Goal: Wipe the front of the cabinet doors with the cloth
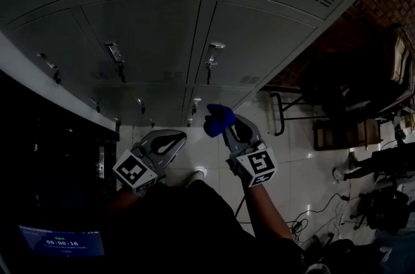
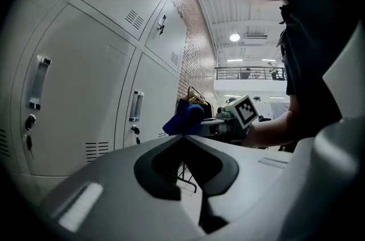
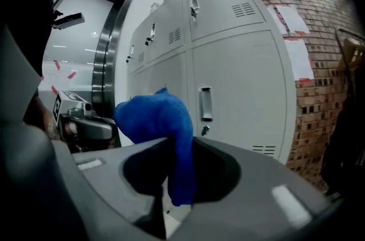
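A blue cloth point(image 1: 218, 119) is bunched at the tip of my right gripper point(image 1: 224, 128), whose jaws are shut on it. In the right gripper view the cloth point(image 3: 161, 134) bulges above the jaws and hangs down between them. It is held short of the grey cabinet doors point(image 1: 253, 46), apart from them. My left gripper point(image 1: 170, 137) sits beside it to the left, shut with nothing in it. From the left gripper view, the cloth point(image 2: 183, 118) and the right gripper show beyond the closed jaws point(image 2: 183, 137). The doors point(image 3: 239, 92) have handles, locks and vents.
Door handles point(image 1: 214, 54) and latches point(image 1: 115, 52) stick out from the locker fronts. A dark chair point(image 1: 353, 81) and a metal frame point(image 1: 285, 114) stand at the right on the white tiled floor point(image 1: 305, 175). Cables point(image 1: 311, 217) lie on the floor. A brick wall point(image 3: 319, 0) adjoins the lockers.
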Action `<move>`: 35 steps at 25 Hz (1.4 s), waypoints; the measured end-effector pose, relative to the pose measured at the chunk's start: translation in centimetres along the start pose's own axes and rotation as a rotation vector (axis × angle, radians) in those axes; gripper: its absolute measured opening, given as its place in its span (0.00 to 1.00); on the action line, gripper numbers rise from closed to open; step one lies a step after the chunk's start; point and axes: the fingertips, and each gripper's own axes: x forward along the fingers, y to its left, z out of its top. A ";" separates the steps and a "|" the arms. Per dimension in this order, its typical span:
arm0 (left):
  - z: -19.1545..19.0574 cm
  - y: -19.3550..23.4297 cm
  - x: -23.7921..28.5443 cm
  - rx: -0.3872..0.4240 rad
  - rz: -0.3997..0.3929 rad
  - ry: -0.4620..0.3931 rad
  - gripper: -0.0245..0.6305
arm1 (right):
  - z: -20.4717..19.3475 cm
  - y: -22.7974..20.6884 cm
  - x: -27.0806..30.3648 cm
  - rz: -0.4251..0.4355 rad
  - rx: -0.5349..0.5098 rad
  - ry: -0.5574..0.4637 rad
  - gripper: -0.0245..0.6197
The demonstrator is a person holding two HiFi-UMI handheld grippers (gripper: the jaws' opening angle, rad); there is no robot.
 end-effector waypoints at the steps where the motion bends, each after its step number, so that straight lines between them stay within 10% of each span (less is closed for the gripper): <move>1: 0.5 0.1 -0.5 -0.001 -0.001 -0.007 0.04 | 0.6 1.4 0.0 0.029 0.010 -0.009 0.15; 14: 2.7 3.5 -5.3 0.004 0.068 -0.040 0.04 | 3.6 10.8 0.7 0.199 0.007 -0.023 0.15; 35: 1.8 2.8 -5.2 0.022 0.032 -0.023 0.04 | 3.6 11.5 1.5 0.206 0.014 -0.041 0.15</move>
